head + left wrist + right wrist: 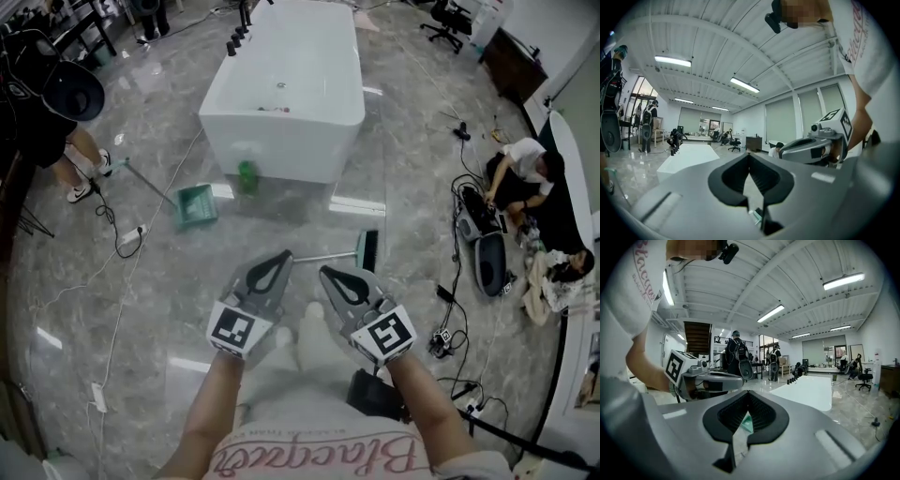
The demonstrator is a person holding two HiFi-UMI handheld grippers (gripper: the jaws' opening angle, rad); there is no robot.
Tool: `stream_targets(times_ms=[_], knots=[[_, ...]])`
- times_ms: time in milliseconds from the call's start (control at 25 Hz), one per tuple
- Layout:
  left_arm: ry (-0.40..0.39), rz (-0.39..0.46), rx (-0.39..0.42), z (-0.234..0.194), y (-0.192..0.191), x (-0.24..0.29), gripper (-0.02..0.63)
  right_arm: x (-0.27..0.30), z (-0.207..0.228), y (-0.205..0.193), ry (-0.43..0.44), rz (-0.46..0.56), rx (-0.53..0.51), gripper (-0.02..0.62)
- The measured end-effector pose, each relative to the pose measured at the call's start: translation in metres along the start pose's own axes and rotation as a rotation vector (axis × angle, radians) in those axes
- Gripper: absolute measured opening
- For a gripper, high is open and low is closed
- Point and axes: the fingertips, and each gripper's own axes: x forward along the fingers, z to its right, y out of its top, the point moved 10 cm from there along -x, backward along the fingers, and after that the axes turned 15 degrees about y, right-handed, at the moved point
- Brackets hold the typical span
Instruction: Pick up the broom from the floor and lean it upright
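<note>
Head view: a grey marble floor (141,309) bears a long white desk (291,75). The broom (367,250) lies flat on the floor, in front of the desk's near end and toward its right corner. It has a thin pale metal handle and a dark head edged in green. A green dustpan (197,203) lies by the desk's near-left corner. The left gripper (281,256) and right gripper (326,273) hover side by side, on the near side of the broom from the desk. Both sets of jaws are clenched together with nothing between them.

A glossy grey marble floor (141,309) carries a long white tabletop (291,75). Strip lights (744,85) line the ribbed white ceiling (717,51) above tall shaded windows (780,123).
</note>
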Motion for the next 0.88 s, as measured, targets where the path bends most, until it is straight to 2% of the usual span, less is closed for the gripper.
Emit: stream_targets(times_ms=[240,520,680,880], knots=[[-0.016,-0.007,0.0,-0.003,0.002,0.053,-0.002,0.002,0.048,-0.004,-0.01,0.005,0.042,0.002],[0.012,-0.02,0.01,-0.01,-0.007,0.102,-0.002,0.011,0.1,-0.02,0.005,-0.031,0.091,0.002],[0.005,-0.072,0.009,-0.022,-0.034,0.112,-0.002,0.035,0.116,-0.047,0.042,-0.071,0.085,0.002],[-0.004,-0.102,-0.01,-0.042,-0.1,0.123,-0.002,0.068,0.134,-0.109,0.066,-0.118,0.126,0.002]])
